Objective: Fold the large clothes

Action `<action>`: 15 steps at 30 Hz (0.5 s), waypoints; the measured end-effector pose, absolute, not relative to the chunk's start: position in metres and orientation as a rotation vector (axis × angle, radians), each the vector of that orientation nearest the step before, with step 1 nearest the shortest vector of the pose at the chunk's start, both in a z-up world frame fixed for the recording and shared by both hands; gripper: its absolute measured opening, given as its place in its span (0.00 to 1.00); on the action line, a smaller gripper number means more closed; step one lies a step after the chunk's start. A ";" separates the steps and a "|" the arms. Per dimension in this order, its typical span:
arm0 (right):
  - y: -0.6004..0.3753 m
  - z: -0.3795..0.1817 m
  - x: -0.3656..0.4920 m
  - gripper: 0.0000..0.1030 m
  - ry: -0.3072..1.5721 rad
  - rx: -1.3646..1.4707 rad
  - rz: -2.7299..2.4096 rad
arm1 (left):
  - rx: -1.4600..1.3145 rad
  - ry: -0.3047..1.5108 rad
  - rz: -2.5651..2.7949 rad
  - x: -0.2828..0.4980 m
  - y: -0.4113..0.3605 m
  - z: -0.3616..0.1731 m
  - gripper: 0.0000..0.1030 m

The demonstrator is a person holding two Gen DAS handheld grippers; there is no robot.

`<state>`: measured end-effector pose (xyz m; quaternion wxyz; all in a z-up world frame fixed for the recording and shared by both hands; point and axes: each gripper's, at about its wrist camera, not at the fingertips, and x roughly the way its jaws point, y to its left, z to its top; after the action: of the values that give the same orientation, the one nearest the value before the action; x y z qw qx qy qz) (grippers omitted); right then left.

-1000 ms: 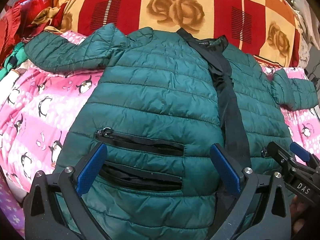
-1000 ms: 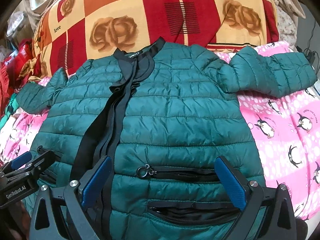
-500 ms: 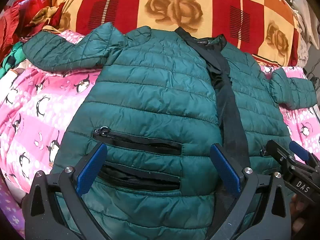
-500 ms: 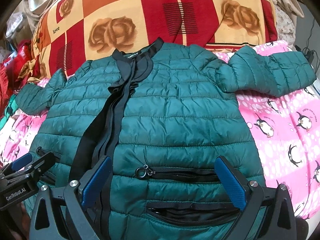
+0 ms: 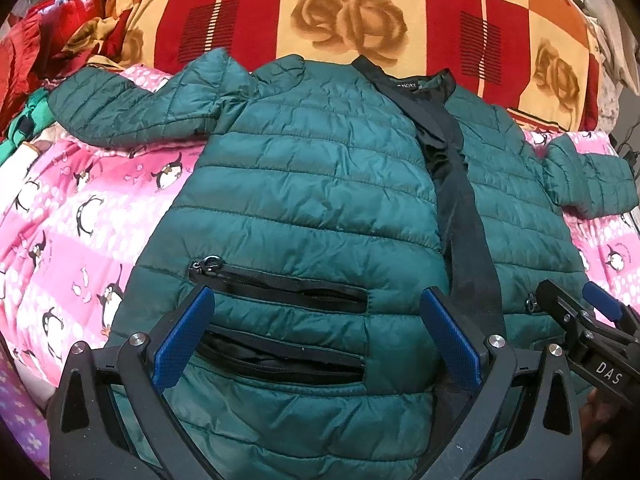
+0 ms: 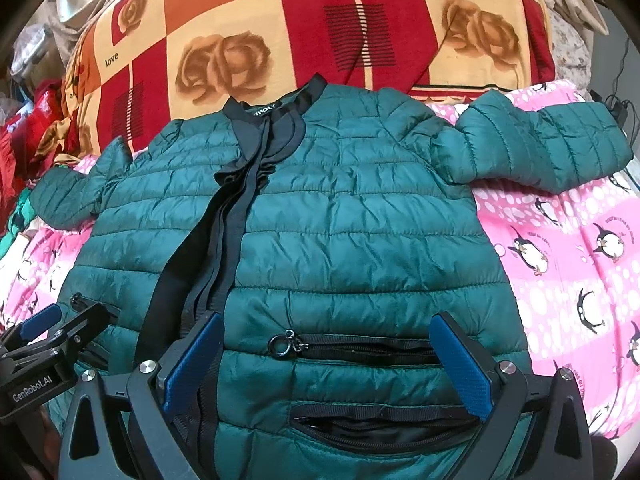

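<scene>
A dark green quilted puffer jacket (image 5: 312, 184) lies face up on the bed, sleeves spread out to both sides, black zipper placket down the middle. It also fills the right wrist view (image 6: 360, 216). My left gripper (image 5: 316, 336) is open and empty, hovering over the jacket's lower left front by the zip pockets. My right gripper (image 6: 326, 364) is open and empty over the lower right front, above a pocket zip ring (image 6: 282, 345). Each gripper shows at the edge of the other's view: the right gripper (image 5: 588, 320) and the left gripper (image 6: 48, 332).
A pink penguin-print sheet (image 5: 72, 216) covers the bed (image 6: 580, 264). A red, orange and cream rose-patterned blanket (image 5: 352, 20) is piled behind the jacket. Red and green clothes (image 5: 36, 60) are heaped at the far left. A cable and plug (image 6: 618, 106) lie at the far right.
Both grippers have shifted slightly, so the jacket sits a little differently in each view. The jacket itself has not moved and both grippers stay open.
</scene>
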<state>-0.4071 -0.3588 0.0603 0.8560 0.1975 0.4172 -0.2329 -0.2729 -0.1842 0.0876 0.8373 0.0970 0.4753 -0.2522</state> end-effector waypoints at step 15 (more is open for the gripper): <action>-0.361 0.055 -0.405 1.00 0.905 0.382 -0.514 | 0.219 1.035 -0.537 -0.272 -0.189 0.079 1.00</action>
<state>-0.4047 -0.3608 0.0550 0.8502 0.1815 0.4298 -0.2441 -0.2718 -0.1888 0.0793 0.8292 0.1034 0.4876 -0.2528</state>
